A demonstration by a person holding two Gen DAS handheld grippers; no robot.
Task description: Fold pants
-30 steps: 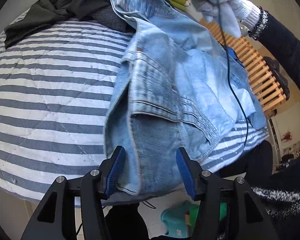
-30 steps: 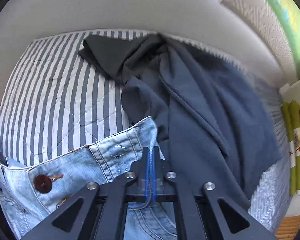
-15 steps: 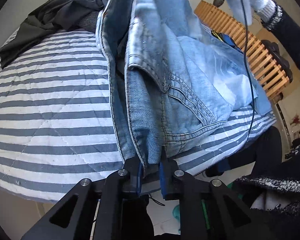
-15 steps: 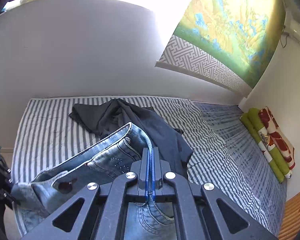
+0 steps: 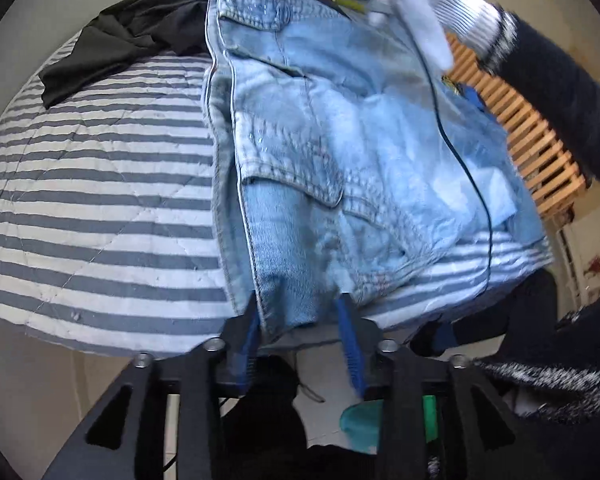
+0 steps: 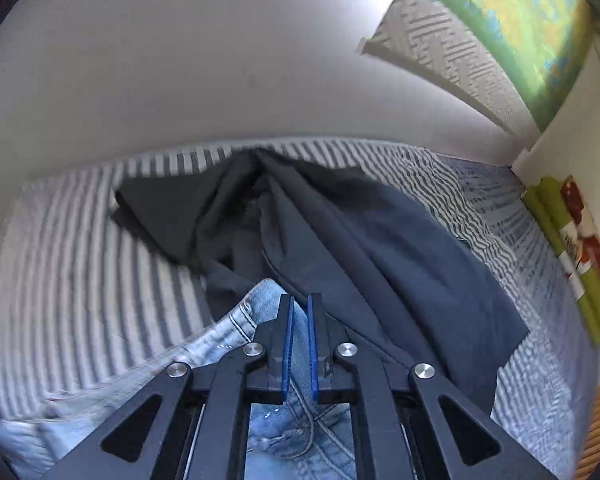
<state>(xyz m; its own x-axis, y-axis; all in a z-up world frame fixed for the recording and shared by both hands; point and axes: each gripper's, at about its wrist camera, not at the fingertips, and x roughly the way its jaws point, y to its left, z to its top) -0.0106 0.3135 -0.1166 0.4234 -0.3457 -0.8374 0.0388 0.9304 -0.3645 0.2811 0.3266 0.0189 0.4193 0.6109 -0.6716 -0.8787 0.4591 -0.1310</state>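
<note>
Light blue jeans (image 5: 340, 152) lie in a folded stack across the striped bed (image 5: 80, 200). My left gripper (image 5: 300, 316) is at their near edge. Its jaws are opening, and the denim edge sits loosely between the blue pads (image 5: 350, 332). A gloved hand (image 5: 424, 4) at the far end of the jeans holds the other gripper. In the right wrist view my right gripper (image 6: 299, 308) hovers low over the jeans' waistband (image 6: 240, 320). Its jaws are opening to a narrow slit, through which denim shows.
Dark garments (image 6: 340, 240) lie crumpled on the striped cover (image 6: 80, 260) just beyond the jeans, also visible as dark garments (image 5: 140, 28). A wooden slatted frame (image 5: 540, 152) stands to the right. A green roll pillow (image 6: 560, 240) lies by the wall. A black cable (image 5: 472, 168) hangs over the jeans.
The left jaws closed on the jeans' near edge, then spread apart again. The right gripper lifted the waistband, came back down toward the bed, and its pads parted slightly.
</note>
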